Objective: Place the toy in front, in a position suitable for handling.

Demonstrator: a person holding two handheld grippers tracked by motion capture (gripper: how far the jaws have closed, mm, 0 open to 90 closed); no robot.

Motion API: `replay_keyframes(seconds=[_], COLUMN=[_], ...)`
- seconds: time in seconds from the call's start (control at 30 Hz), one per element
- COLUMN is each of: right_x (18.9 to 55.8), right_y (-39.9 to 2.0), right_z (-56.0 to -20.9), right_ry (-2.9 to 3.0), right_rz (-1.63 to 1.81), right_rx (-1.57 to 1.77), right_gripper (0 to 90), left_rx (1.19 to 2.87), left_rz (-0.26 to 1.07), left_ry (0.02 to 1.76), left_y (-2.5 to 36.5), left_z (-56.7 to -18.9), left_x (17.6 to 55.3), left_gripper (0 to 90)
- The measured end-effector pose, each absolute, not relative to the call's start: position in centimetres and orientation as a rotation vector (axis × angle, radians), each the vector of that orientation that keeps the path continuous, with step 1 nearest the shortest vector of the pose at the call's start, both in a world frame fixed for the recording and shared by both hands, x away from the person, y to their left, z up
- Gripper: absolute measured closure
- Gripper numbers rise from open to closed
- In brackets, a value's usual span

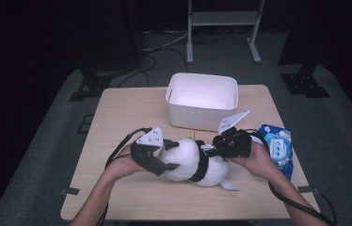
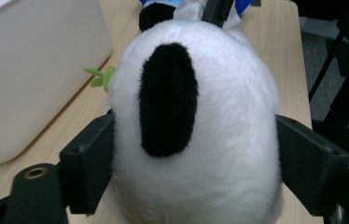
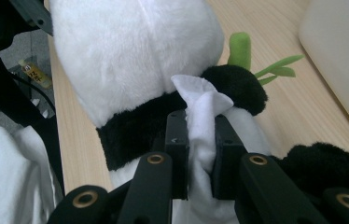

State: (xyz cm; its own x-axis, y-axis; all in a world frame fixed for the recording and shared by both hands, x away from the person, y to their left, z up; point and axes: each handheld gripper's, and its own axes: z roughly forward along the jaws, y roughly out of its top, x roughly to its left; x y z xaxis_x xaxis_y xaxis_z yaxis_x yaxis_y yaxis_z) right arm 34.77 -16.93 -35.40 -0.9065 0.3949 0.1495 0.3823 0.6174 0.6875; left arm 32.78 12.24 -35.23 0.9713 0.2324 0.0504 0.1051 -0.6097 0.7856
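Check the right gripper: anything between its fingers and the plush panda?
Yes. The right gripper is shut on a white wipe, so the wipe sits between its fingers and the plush panda, pressed against the black band.

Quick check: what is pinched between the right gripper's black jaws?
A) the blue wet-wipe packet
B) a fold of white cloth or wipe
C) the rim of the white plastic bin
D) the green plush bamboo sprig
B: in the right gripper view the right gripper has its jaws pressed on a crumpled white cloth or wipe, held against the black-and-white plush panda; the green plush bamboo sprig stands apart behind.
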Motion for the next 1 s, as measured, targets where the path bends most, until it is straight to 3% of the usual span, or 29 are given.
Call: replay_keyframes(seconds=[0.2, 1.0], right_x=[34.7, 34.3], right_y=[-17.9, -20.3], right_z=[-35.8, -36.5], right_ry=[2.808, 2.8], right_rz=[1.219, 1.207], right_rx=[0.694, 0.761], right_gripper=[79.5, 79.6], left_rx=[2.184, 2.182], left_rz=[0.159, 0.113], left_ry=[0.245, 0.277], left_y=[12.0, 12.1], left_z=[-35.5, -35.6], left_x=[32.9, 33.3], left_gripper=[11.9, 6.7])
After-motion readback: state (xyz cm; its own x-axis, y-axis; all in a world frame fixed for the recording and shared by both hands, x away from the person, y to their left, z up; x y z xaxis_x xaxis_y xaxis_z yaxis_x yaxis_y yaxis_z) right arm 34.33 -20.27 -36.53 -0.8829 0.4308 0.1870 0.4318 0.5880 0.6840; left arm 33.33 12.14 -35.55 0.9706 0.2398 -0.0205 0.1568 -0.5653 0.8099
